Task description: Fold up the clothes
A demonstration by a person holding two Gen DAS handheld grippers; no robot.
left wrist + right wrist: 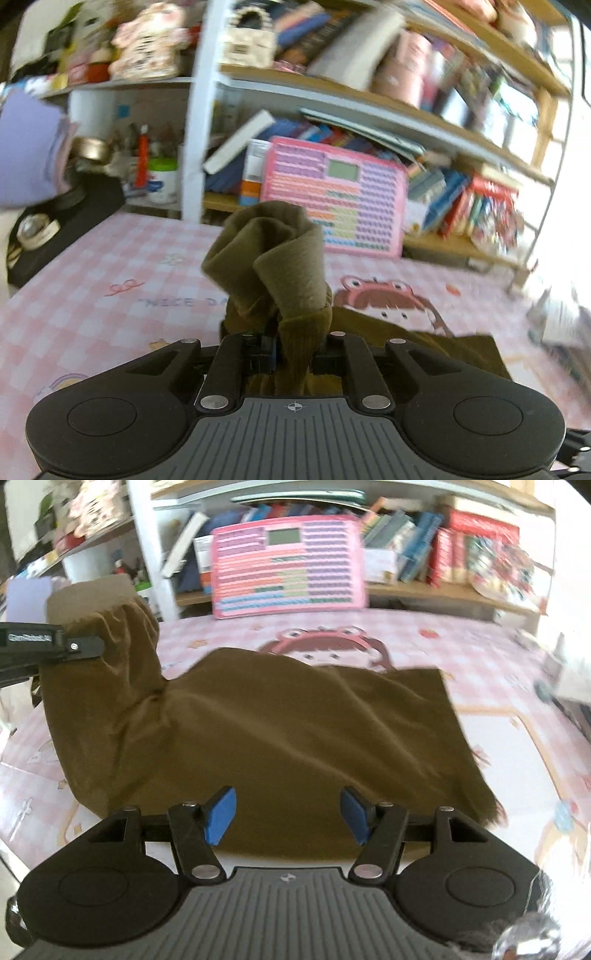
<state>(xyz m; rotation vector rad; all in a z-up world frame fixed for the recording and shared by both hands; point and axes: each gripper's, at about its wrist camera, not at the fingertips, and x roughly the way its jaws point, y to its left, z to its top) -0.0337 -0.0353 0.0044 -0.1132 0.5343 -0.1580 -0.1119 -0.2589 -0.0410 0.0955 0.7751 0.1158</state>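
We are looking at an olive-brown soft fabric garment lying spread on the pink checked cartoon-print table cover, directly ahead of the right tongs. These are hovering just above its near edge, blue pads standing wide apart and gripping nothing. To their left, the left tongs are pinching a bunched corner of the garment and lifting it off the cover, fingers closed on the cloth. Beyond both tongs, a pink rectangular toy board is leaning against cluttered wooden bookshelves.
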